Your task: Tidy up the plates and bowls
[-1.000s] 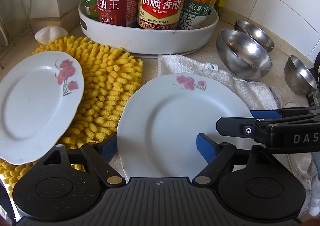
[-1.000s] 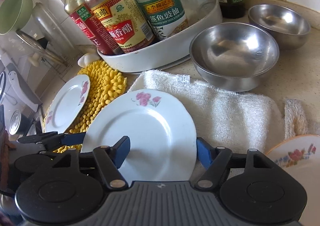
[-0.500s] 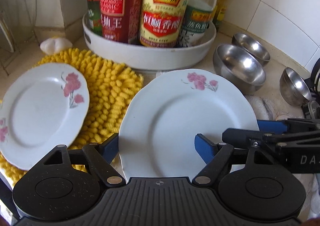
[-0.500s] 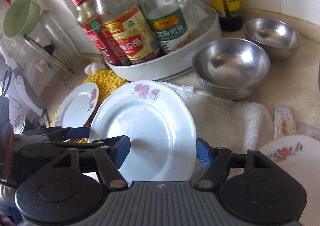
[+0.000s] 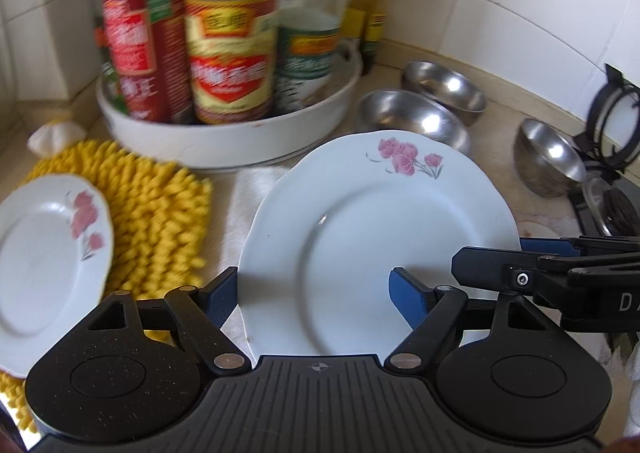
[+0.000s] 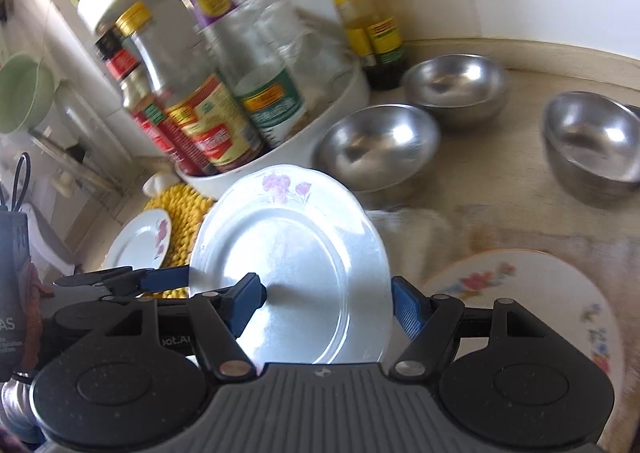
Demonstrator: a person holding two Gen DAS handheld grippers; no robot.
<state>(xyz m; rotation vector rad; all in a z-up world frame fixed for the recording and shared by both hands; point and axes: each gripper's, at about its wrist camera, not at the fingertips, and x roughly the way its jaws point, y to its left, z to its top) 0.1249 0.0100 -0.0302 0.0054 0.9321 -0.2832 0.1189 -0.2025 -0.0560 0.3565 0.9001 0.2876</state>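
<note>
From where I stood, the white plate with pink flowers (image 5: pixel 372 237) sat tilted between the two tongs, over the white towel (image 5: pixel 256 189) and in front of the steel bowls (image 5: pixel 412 117). The left gripper (image 5: pixel 316 293) had its jaws spread wide. Its left finger (image 5: pixel 222 293) sat at the plate's near-left rim, partly behind the edge, and its right finger (image 5: pixel 408 295) lay over the plate's face. The right gripper (image 6: pixel 326 301) came in from the other side, also spread wide. One finger (image 6: pixel 246 299) rested above the plate's face and the other (image 6: pixel 406 307) stood just beside its right rim. Neither pair was closed on the rim, and I could not make out what bore the plate's weight. A second flowered plate (image 5: pixel 44 253) lay on the yellow mat (image 5: pixel 160 213) to the left. A gold-rimmed floral plate (image 6: pixel 520 293) lay to the right. The white tray (image 5: pixel 224 137) of sauce bottles stood behind.
</note>
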